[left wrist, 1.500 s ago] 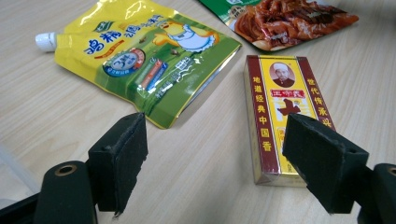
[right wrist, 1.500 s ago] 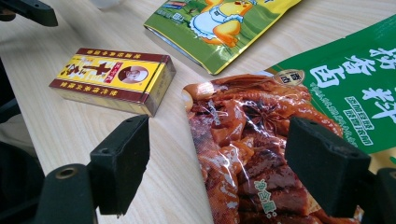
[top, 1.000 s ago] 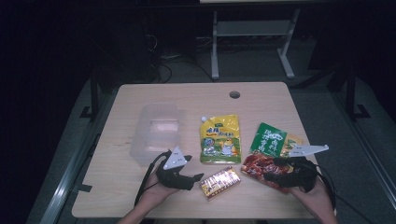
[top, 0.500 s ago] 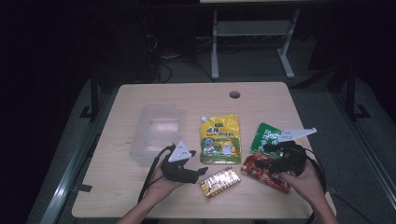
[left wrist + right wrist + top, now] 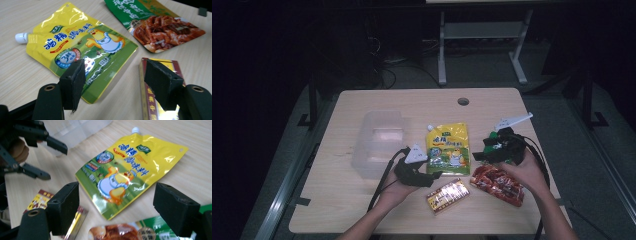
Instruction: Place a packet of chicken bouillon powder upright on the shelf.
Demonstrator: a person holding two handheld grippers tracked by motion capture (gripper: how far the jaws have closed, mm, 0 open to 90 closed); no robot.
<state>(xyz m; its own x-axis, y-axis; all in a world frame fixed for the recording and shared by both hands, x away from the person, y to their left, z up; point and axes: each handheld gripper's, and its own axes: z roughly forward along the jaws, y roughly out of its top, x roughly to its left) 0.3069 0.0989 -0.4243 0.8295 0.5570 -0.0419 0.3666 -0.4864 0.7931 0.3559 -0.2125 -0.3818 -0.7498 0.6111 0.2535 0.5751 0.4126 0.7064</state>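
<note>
Left gripper (image 5: 115,82) held open and empty at lower centre of the high view, jaws wide apart over bare table (image 5: 362,210), just above the gold pack (image 5: 448,195). Right gripper (image 5: 115,210) likewise open and empty at right of centre, raised above the green packet (image 5: 130,12) and the red packet (image 5: 497,184).

Yellow pouch (image 5: 447,149) lay flat mid-frame, white spout (image 5: 21,37) toward the top, just right of the clear box (image 5: 379,142).

Probably light, soft and slick: glossy film likely to slide between pads and sag if lifted by a corner. Best taken at the sealed bottom edge or near the stiffer spout, pinched firmly.
</note>
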